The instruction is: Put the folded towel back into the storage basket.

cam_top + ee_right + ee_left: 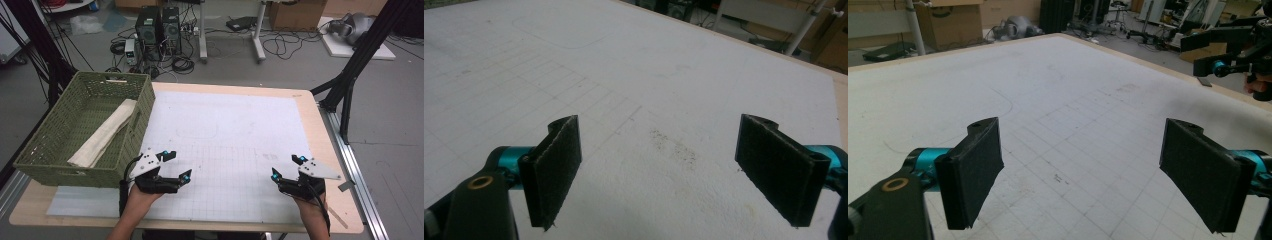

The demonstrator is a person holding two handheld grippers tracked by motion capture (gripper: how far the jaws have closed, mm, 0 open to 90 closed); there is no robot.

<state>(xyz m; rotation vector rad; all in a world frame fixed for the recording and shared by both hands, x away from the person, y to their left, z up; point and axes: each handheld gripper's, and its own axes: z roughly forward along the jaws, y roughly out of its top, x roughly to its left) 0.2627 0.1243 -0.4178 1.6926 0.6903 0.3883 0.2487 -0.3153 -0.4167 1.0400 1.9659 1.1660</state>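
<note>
Nearest, the left gripper (172, 164) at seven o'clock and right gripper (287, 167) at five hover with jaws apart and empty, seemingly before any grasp; at ten o'clock a folded cloth (105, 132) lies in the green basket (60, 172), probably a reach for the left.

Mat (225, 130) open mid & right; green basket (85, 125) blocks left edge.

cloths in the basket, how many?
1: a folded beige cloth lying lengthwise inside the green basket at the table's left edge. Anything beneath it would be hidden.
</note>
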